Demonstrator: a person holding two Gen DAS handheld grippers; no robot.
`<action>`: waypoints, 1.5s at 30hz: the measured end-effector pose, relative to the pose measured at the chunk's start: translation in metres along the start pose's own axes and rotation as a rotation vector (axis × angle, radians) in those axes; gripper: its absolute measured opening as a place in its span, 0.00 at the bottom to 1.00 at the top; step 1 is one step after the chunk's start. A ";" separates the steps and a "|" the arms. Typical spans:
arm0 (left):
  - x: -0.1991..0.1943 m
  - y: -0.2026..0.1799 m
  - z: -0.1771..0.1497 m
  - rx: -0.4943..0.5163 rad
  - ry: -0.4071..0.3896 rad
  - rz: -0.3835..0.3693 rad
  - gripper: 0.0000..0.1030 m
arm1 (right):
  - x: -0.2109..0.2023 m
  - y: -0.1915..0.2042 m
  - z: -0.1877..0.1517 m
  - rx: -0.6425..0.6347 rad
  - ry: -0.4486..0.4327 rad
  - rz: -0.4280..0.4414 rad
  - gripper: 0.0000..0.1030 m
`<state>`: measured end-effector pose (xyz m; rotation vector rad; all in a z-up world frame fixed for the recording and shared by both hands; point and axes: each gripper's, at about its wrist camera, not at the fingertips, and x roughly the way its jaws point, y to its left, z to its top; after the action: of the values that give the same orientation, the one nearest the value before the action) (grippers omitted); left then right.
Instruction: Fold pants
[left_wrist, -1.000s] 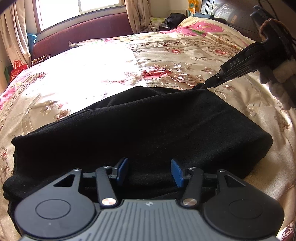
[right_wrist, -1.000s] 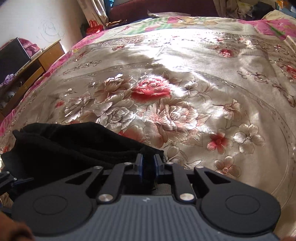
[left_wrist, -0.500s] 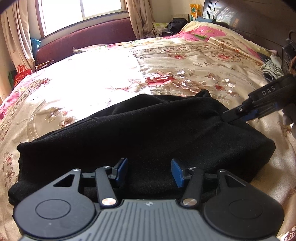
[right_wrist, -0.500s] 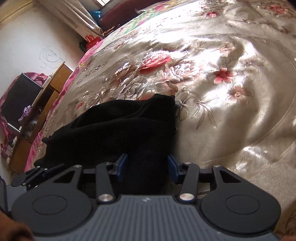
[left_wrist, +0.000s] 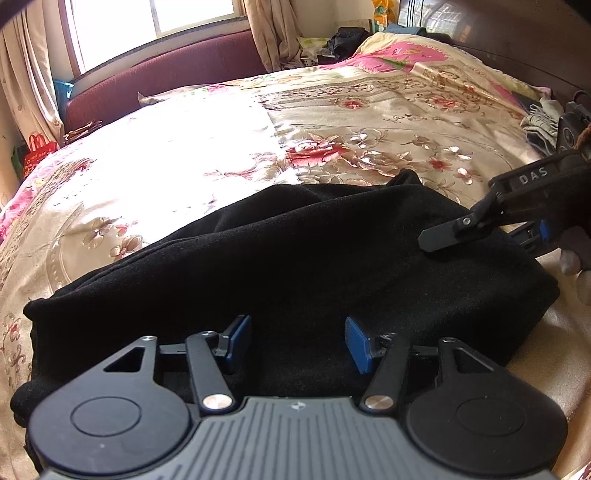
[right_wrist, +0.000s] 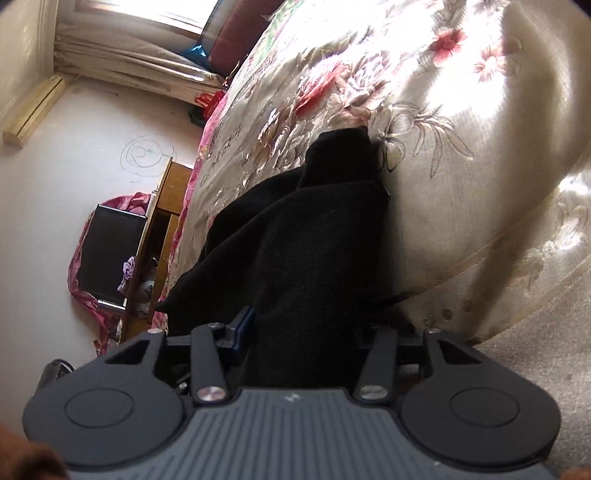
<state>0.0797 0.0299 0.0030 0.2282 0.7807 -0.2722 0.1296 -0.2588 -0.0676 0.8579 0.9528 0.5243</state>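
Pants: black pants (left_wrist: 280, 258) lie folded in a thick bundle on the near part of the floral bedspread (left_wrist: 369, 122), so I can work from this edge
Left gripper: my left gripper (left_wrist: 295, 343) hovers over the near fold, its 2 jaws opening with nothing pinched
Right gripper: my right gripper (right_wrist: 299, 332) straddles the right end of the bundle, jaws closing around the cloth to take it for the next fold, I judge

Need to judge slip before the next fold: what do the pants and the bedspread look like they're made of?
Pants: thick matte black knit, possibly fleece; fuzzy surface, soft rounded folds. Bedspread: glossy satin-like woven fabric with floral pattern; strong sheen in sunlight, probably slippery.
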 end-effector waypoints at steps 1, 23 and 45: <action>0.000 -0.001 0.002 0.002 0.007 0.003 0.68 | 0.000 0.006 -0.004 -0.006 -0.008 -0.017 0.27; -0.012 -0.036 -0.008 0.081 -0.066 -0.135 0.74 | -0.107 0.063 -0.008 -0.331 -0.038 -0.449 0.26; 0.000 -0.032 -0.011 0.036 -0.116 -0.160 0.83 | 0.017 0.031 0.117 -0.339 0.229 -0.249 0.35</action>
<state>0.0619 0.0029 -0.0081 0.1819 0.6803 -0.4473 0.2387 -0.2748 -0.0149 0.3730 1.1223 0.5561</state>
